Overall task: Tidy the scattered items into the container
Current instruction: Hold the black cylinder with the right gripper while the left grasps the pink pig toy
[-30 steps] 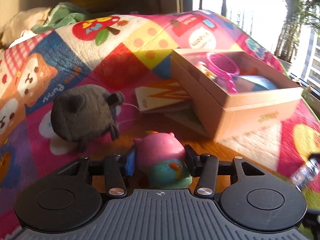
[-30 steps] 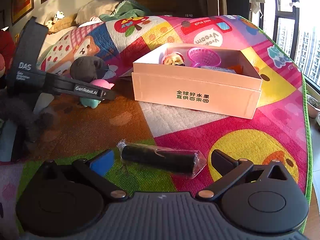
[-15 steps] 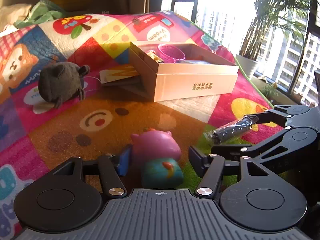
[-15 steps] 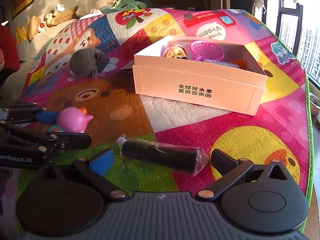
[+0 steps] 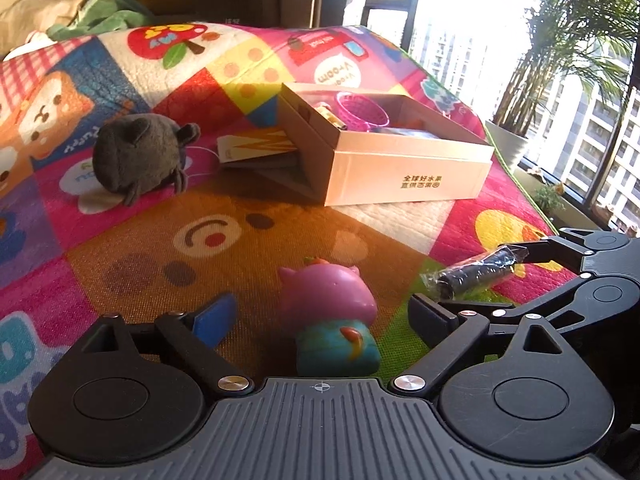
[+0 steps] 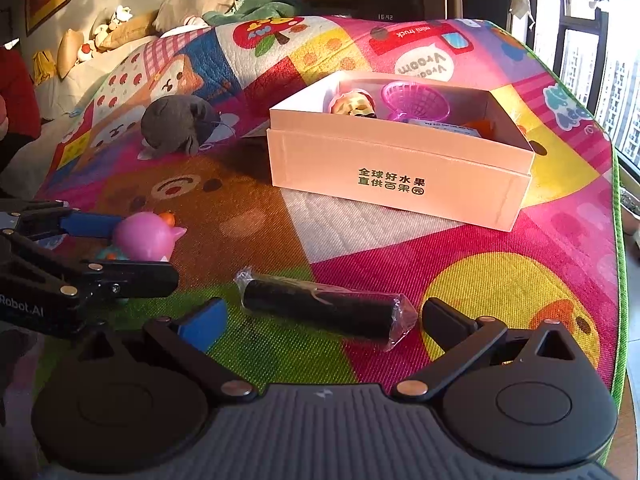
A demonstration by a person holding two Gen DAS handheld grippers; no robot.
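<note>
A pink-and-teal squishy toy (image 5: 332, 312) stands on the play mat between the wide-apart fingers of my open left gripper (image 5: 324, 312); it also shows in the right wrist view (image 6: 146, 238). A black cylinder in clear wrap (image 6: 320, 310) lies on the mat between the fingers of my open right gripper (image 6: 320, 320); it also shows in the left wrist view (image 5: 476, 274). An open cardboard box (image 6: 400, 176), also in the left wrist view (image 5: 408, 176), sits farther back and holds a purple basket (image 6: 414, 100) and a skull toy (image 6: 354, 106).
A dark grey plush (image 5: 138, 156) lies on the mat left of the box, with cards (image 5: 256, 148) beside it. Pillows and a green cloth (image 6: 256, 4) lie at the far end. The mat's right edge (image 6: 616, 280) drops off by the windows.
My left gripper carried the pink toy away from the box toward the near mat, then opened and let it go. The right gripper stayed open around the cylinder.
</note>
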